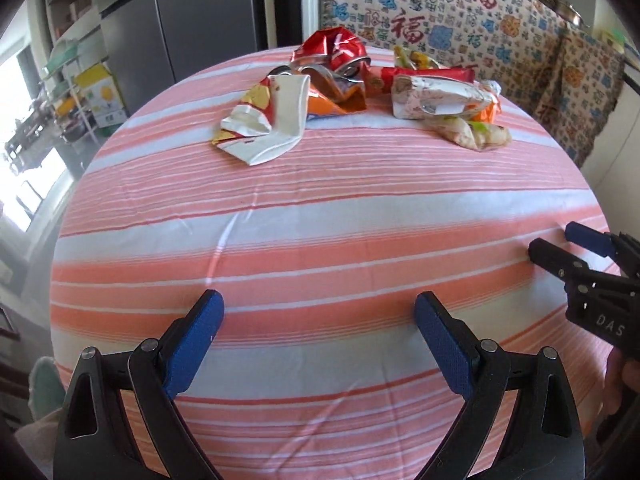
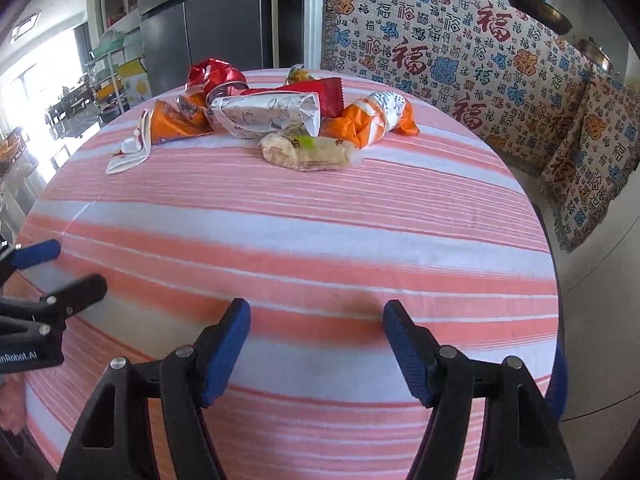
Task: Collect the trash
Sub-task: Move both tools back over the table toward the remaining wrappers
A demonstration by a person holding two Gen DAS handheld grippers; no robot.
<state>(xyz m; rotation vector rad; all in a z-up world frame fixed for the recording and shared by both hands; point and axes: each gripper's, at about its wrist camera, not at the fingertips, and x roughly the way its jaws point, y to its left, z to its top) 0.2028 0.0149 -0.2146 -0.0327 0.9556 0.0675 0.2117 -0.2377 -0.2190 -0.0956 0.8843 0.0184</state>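
A pile of trash lies at the far side of the striped table point(image 1: 320, 220): a crushed red can point(image 1: 340, 54), a white and gold wrapper point(image 1: 264, 120), an orange bag point(image 1: 340, 100), a white printed bag point(image 1: 432, 98) and a beige wrapper point(image 1: 476, 132). In the right wrist view the white printed bag point(image 2: 268, 116), beige wrapper point(image 2: 308, 154), orange bag point(image 2: 372, 120) and red can point(image 2: 216, 76) show. My left gripper point(image 1: 318, 312) is open and empty over the near table. My right gripper point(image 2: 316, 320) is open and empty, to the right of the left one.
A patterned cloth with red characters point(image 1: 460, 28) covers furniture behind the table. A grey fridge point(image 1: 180, 20) stands at the back left, with shelves point(image 1: 80, 80) beside it. The right gripper shows at the right edge of the left wrist view point(image 1: 560, 240).
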